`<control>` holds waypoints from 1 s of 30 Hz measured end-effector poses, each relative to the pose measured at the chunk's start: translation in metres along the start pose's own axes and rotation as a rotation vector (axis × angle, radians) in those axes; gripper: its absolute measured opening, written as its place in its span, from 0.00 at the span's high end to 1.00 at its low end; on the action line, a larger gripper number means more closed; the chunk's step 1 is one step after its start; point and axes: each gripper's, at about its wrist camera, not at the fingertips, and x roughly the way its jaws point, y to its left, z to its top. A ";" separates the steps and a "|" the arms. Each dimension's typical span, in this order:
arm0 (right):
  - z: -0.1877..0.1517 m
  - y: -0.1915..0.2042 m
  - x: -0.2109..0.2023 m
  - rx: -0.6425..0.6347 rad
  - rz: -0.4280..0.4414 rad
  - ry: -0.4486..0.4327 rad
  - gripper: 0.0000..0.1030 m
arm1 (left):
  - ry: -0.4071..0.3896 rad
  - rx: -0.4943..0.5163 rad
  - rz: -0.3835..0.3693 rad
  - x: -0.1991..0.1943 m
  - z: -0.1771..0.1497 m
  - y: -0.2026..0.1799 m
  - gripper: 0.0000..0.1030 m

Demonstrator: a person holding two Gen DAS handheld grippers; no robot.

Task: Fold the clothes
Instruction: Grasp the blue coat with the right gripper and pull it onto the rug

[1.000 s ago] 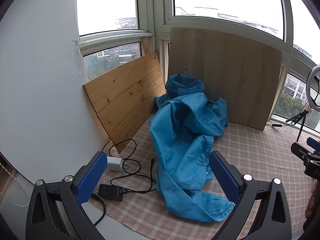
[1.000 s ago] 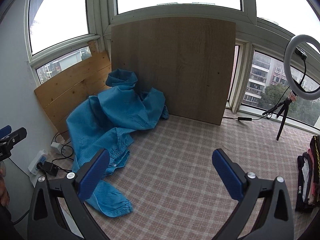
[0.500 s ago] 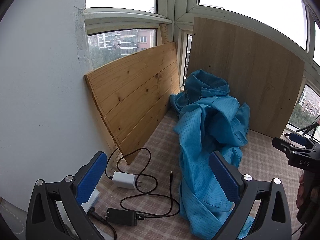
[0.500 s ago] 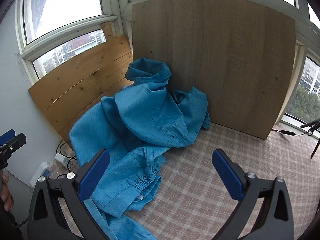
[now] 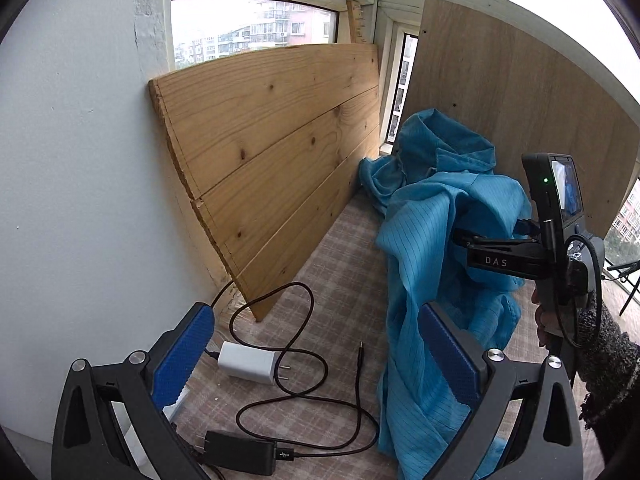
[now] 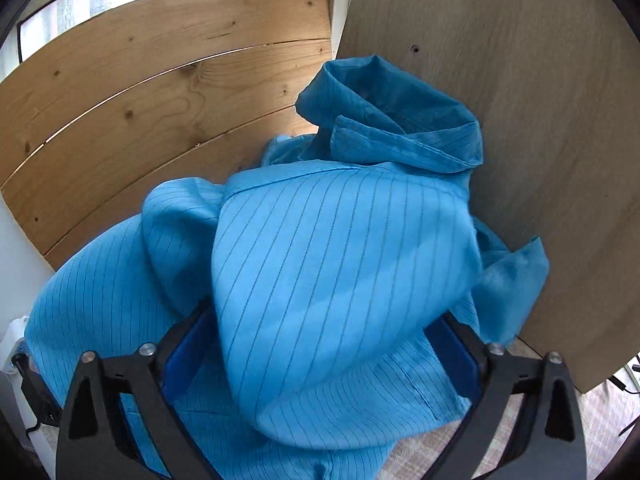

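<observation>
right tool [image 6: 320, 352] closing | blue garment [image 6: 340, 264] bunched between pads

White wall [image 5: 80, 160] at left; pine plank panel [image 5: 280, 152] & grey-brown board [image 5: 520, 112] lean vs. daylit windows [image 5: 248, 36]; checked floor mat [image 5: 340, 264].

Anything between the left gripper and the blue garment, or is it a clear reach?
Nothing visible blocks it. The left gripper hangs open, its right finger already against the blue garment. The white charger and black cable lie between its fingers on the checked cloth, beside the garment, not in the path.
</observation>
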 end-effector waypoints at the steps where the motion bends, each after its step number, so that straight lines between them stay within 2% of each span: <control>1: 0.000 -0.002 0.002 0.005 0.028 0.013 0.68 | 0.000 -0.003 0.006 -0.001 -0.001 0.001 0.01; 2: 0.000 -0.007 -0.001 0.015 0.039 0.019 0.95 | 0.000 -0.003 0.009 -0.002 -0.001 0.002 0.01; 5: 0.000 -0.028 -0.039 0.065 0.063 -0.064 0.97 | -0.006 0.006 0.018 -0.008 0.000 -0.001 0.01; 7: -0.003 -0.048 -0.084 0.105 0.065 -0.147 0.97 | -0.016 0.017 0.013 -0.015 0.002 -0.004 0.01; 11: -0.033 -0.094 -0.200 0.183 -0.007 -0.311 0.97 | -0.051 0.058 -0.015 -0.032 0.005 -0.017 0.01; 16: -0.116 -0.154 -0.352 0.356 -0.169 -0.486 0.97 | -0.070 0.131 -0.105 -0.050 0.009 -0.051 0.01; 20: -0.184 -0.174 -0.476 0.459 -0.383 -0.636 0.98 | -0.082 0.219 -0.188 -0.063 0.007 -0.086 0.01; 21: -0.194 -0.174 -0.498 0.461 -0.417 -0.647 0.98 | -0.082 0.236 -0.209 -0.065 0.006 -0.093 0.01; 23: -0.206 -0.173 -0.519 0.455 -0.487 -0.577 0.98 | -0.078 0.262 -0.234 -0.067 0.002 -0.102 0.01; 25: -0.215 -0.179 -0.499 0.479 -0.463 -0.439 0.91 | -0.074 0.276 -0.250 -0.068 -0.005 -0.107 0.01; 26: -0.220 -0.182 -0.486 0.496 -0.445 -0.370 0.66 | -0.066 0.279 -0.254 -0.068 -0.008 -0.107 0.01; 27: -0.226 -0.184 -0.460 0.536 -0.408 -0.303 0.24 | -0.056 0.281 -0.253 -0.067 -0.011 -0.107 0.01; 28: -0.234 -0.182 -0.430 0.568 -0.365 -0.249 0.12 | -0.045 0.282 -0.251 -0.066 -0.015 -0.106 0.01; 30: -0.248 -0.179 -0.369 0.625 -0.273 -0.141 0.11 | -0.025 0.279 -0.240 -0.065 -0.020 -0.099 0.01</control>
